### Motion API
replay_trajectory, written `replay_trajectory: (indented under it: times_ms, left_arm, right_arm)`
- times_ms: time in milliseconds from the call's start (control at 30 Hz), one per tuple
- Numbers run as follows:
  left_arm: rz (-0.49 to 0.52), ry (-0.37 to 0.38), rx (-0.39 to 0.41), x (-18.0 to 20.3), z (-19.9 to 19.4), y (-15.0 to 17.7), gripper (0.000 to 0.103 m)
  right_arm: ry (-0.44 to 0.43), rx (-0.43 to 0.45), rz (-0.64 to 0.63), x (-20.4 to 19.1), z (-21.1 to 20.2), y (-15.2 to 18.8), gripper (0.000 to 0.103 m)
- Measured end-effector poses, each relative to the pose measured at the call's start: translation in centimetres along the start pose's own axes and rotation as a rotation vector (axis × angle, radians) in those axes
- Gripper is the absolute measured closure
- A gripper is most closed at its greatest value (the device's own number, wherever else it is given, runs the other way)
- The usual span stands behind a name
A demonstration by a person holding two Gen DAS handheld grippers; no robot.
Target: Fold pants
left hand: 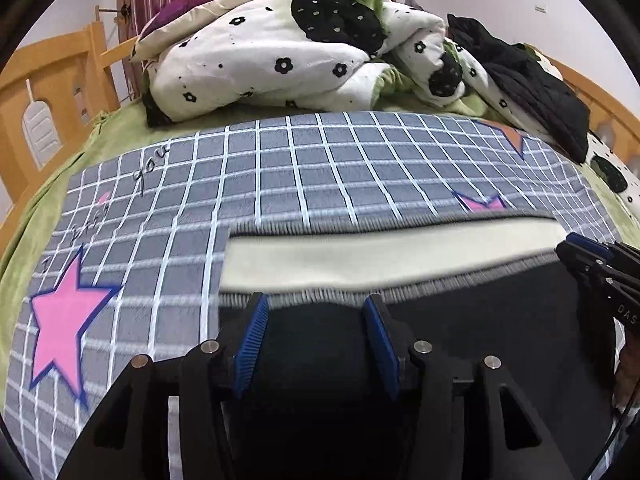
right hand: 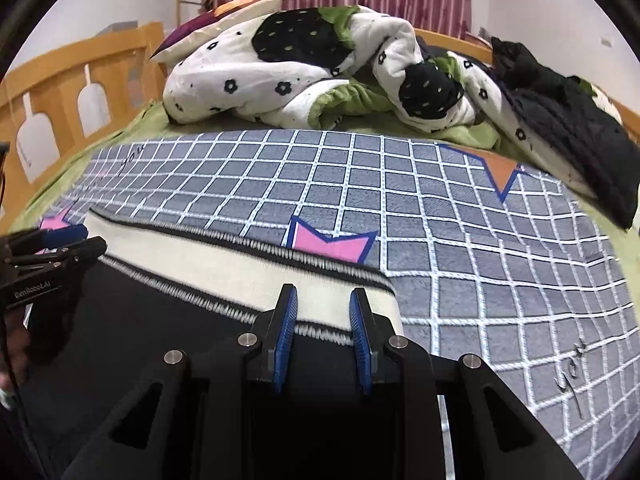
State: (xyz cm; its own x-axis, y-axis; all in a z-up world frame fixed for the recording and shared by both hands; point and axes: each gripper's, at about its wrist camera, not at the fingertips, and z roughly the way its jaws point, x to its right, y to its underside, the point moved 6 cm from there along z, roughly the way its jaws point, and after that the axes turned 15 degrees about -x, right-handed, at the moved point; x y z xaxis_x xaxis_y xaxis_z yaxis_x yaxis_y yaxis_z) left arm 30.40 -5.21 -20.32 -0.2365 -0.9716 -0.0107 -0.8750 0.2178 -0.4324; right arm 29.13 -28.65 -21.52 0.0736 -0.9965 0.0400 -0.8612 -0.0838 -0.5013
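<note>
A: Left wrist view first. Where are the pants (left hand: 460, 320)?

B: On the grid blanket (left hand: 320, 168), near edge, black cloth with a cream waistband (left hand: 380, 252) facing the quilt (left hand: 280, 60). The left hand-held gripper (left hand: 316, 320) hovers over the black cloth just short of the waistband, jaws apart with nothing between them.

A: Why there?

B: I judge it is lining up on the left corner of the waistband, so that both ends can be lifted evenly for a fold. The right hand-held gripper (left hand: 568, 248) shows at the waistband's other end; from this side I can't tell its state.

A: And the right wrist view?

B: The right hand-held gripper (right hand: 323, 316) has its jaws apart, straddling the waistband (right hand: 240, 268) near its right corner, not yet pinched. The left hand-held gripper (right hand: 86, 240) sits at the far end of the waistband.

A: Anything in the way?

B: The blanket (right hand: 440, 200) beyond the waistband is bare apart from its pink star (right hand: 332, 246). The quilt (right hand: 320, 72), pillow (right hand: 224, 16) and a dark garment (right hand: 580, 136) lie well beyond, by the bed rail (right hand: 60, 80). A fold towards the quilt should have room.
</note>
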Motion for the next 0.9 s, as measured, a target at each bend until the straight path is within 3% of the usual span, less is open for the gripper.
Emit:
replay_trajectory:
  times_ms: [133,267,433,633,800,900]
  left_arm:
    - [0.005,0.094,-0.097,0.4,-1.4,4.7,0.055]
    - [0.024,0.088,-0.059,0.8,-3.8,9.5,0.055]
    - [-0.019,0.142,-0.047,0.4,-5.3,13.9,0.054]
    - [-0.008,0.11,-0.084,-0.6,-6.8,16.7,0.051]
    - [0.052,0.136,-0.086,-2.0,-8.2,20.0,0.051]
    - [0.126,0.034,-0.065,-1.8,-8.7,21.2,0.052]
  right_arm:
    - [-0.067,-0.054,-0.013,-0.1,-2.4,3.3,0.077]
    - [-0.08,-0.056,-0.027,-0.3,-4.6,7.7,0.077]
    - [-0.138,-0.105,0.036,0.2,-5.9,11.6,0.077]
    - [-0.139,-0.135,0.066,-0.3,-6.3,14.6,0.077]
    - [-0.123,-0.148,0.063,-0.6,-6.8,15.4,0.077]
    - [-0.131,-0.151,0.067,-0.7,-6.9,15.8,0.077]
